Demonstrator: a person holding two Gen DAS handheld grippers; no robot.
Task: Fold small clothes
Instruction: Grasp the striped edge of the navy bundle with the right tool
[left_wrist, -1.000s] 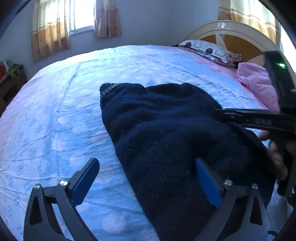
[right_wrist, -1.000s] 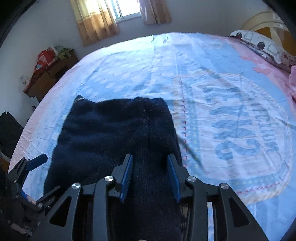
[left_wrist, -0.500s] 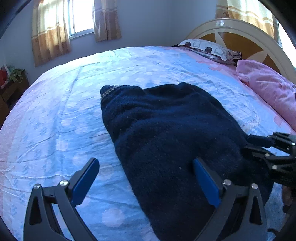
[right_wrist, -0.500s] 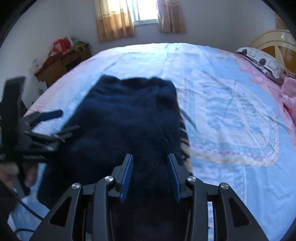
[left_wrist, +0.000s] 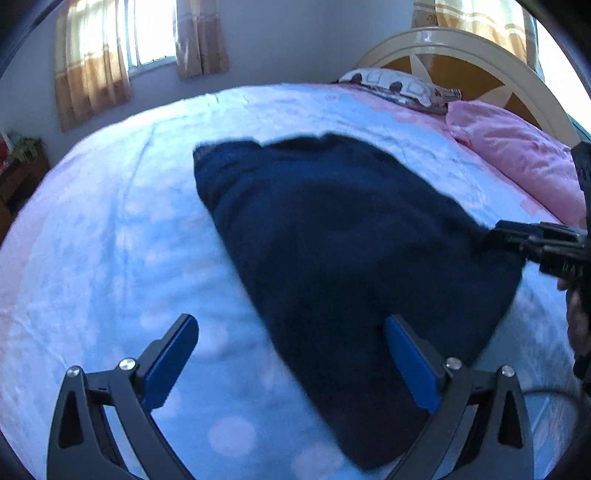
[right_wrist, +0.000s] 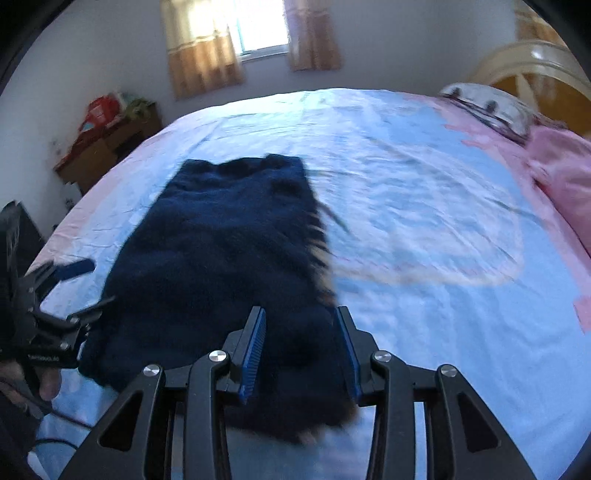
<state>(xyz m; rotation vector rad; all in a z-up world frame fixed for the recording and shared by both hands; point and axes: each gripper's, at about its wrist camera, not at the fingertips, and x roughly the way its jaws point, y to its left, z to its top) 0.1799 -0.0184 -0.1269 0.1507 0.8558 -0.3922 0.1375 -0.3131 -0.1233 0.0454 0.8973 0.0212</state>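
Observation:
A dark navy knitted garment (left_wrist: 332, 236) lies folded on the pale blue bedsheet; it also shows in the right wrist view (right_wrist: 221, 258). My left gripper (left_wrist: 291, 354) is open wide, its right finger over the garment's near edge and its left finger over the sheet. My right gripper (right_wrist: 301, 347) has its jaws partly closed with the garment's near corner between the blue pads; whether they clamp the cloth is unclear. The right gripper also shows at the garment's right edge in the left wrist view (left_wrist: 532, 240). The left gripper shows at the garment's left edge in the right wrist view (right_wrist: 70, 291).
The bed (right_wrist: 424, 206) fills both views. A pink pillow (left_wrist: 517, 155) and a patterned pillow (left_wrist: 399, 85) lie by the curved headboard (left_wrist: 461, 55). A wooden cabinet with clutter (right_wrist: 107, 133) stands beside the bed. Curtained windows are on the far wall.
Both grippers have pulled back and risen from the garment. The right gripper has swung from over the garment's middle to its right-hand near corner. The garment now lies flatter.

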